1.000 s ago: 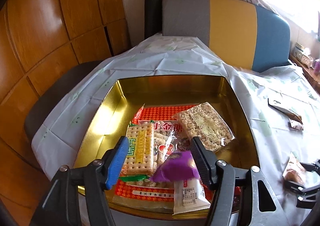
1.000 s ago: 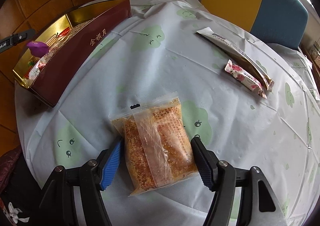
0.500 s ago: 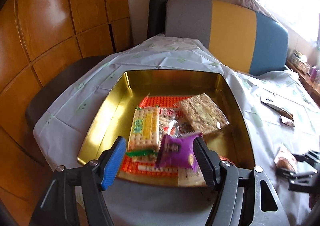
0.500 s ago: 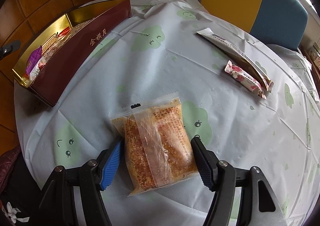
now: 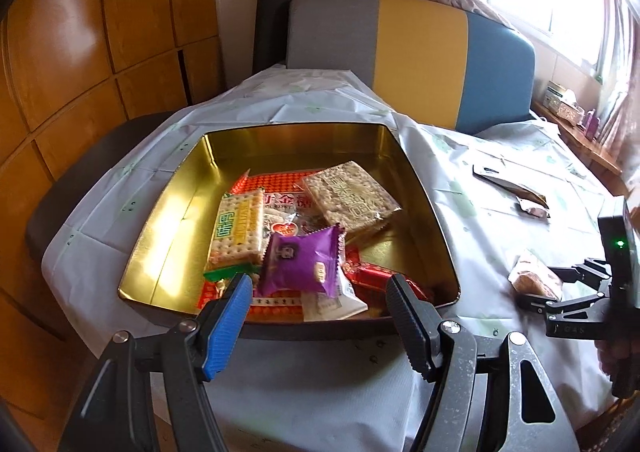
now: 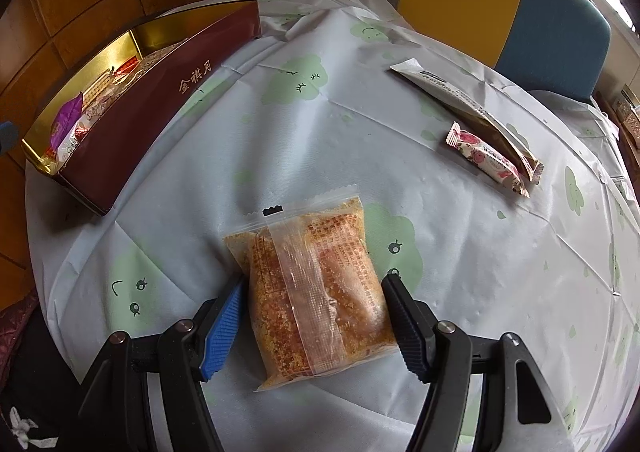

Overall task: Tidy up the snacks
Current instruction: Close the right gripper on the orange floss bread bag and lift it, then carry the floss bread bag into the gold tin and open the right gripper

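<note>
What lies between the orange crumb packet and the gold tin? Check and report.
Nothing visible. Bare tablecloth runs from the orange crumb packet, which lies between the right gripper's open fingers, to the gold tin. Only the tin's own dark red wall must be cleared.

Gold characters 金祺月 stand on the maroon side of the tin, upper left; red packet inside shows 金; other print unreadable
</note>
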`<state>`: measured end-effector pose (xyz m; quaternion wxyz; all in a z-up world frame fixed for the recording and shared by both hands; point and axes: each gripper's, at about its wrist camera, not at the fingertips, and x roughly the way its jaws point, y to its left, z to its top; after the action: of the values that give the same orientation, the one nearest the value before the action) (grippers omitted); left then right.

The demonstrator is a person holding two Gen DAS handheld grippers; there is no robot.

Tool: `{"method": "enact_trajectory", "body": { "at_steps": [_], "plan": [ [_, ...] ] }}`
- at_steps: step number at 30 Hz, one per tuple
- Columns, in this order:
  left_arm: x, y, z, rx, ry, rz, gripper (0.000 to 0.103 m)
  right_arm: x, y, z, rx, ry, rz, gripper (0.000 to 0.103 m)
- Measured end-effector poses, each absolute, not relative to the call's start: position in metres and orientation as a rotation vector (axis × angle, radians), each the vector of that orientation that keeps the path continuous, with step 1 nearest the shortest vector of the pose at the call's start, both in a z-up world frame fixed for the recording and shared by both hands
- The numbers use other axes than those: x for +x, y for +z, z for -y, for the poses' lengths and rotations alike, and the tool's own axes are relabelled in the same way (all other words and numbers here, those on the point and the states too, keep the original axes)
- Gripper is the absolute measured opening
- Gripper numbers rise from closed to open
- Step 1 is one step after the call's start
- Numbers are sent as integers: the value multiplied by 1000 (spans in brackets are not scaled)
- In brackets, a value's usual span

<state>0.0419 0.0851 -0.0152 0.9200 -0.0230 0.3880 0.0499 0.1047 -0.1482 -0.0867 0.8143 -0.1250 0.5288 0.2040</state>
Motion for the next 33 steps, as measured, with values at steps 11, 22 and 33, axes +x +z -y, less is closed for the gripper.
{"method": "enact_trajectory", "body": {
  "at_steps": [11, 22, 33],
  "plan": [
    [40, -26, -89, -50, 115, -830, 70, 101, -85, 146, -251, 381, -1130, 67],
    [39, -29, -104, -80, 166, -839, 70, 103, -57, 136, -132, 297, -1103, 63],
    [37, -27, -125, -110, 218, -822, 70, 104, -3, 75, -84, 473, -1026, 63]
  ]
}}
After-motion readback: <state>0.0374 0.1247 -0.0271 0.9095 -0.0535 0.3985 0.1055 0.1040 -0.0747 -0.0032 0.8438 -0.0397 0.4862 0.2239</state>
